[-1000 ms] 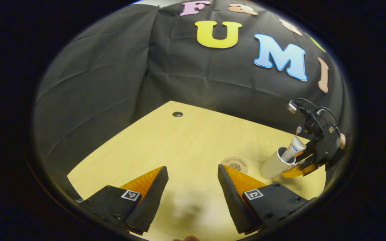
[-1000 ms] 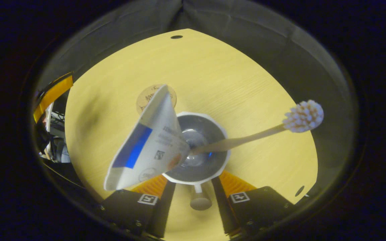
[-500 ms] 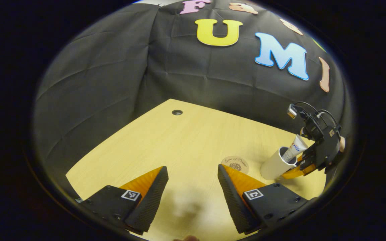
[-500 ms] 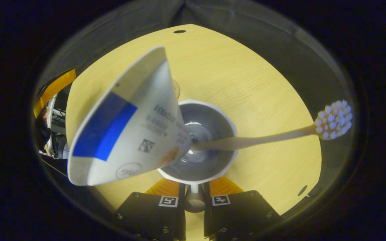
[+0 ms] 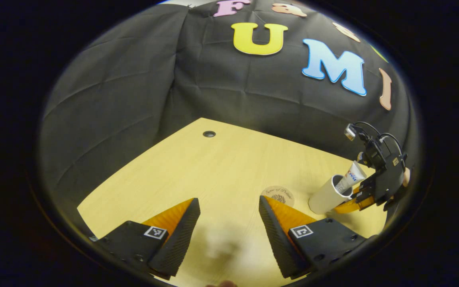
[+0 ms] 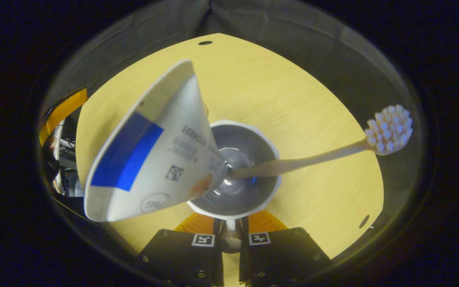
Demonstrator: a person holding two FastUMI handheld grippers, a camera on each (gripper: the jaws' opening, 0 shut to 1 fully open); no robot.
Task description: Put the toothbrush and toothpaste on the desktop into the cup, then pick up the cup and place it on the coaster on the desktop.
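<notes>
Cup [image 6: 235, 171] is standing on the desk [image 6: 293, 99] just beside the coaster [image 5: 279, 195], holding toothpaste [image 6: 153, 147] and toothbrush [image 6: 373, 137]. Right gripper [image 6: 230, 235] is pinching the cup's handle between its fingers. Left gripper [image 5: 229, 229] is hovering, fingers apart.

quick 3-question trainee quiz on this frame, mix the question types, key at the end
1. True or false: the toothpaste tube and the toothbrush both stand in the white cup.
2. The right gripper is shut on which part of the cup? A) rim B) handle C) base
3. Fill in: in the left gripper view, the round coaster has ____ resting on it.

Key: 1 true. 2 B, its fingers close on the handle. 3 nothing; the cup is beside it, while the left gripper hangs open over the desktop.
</notes>
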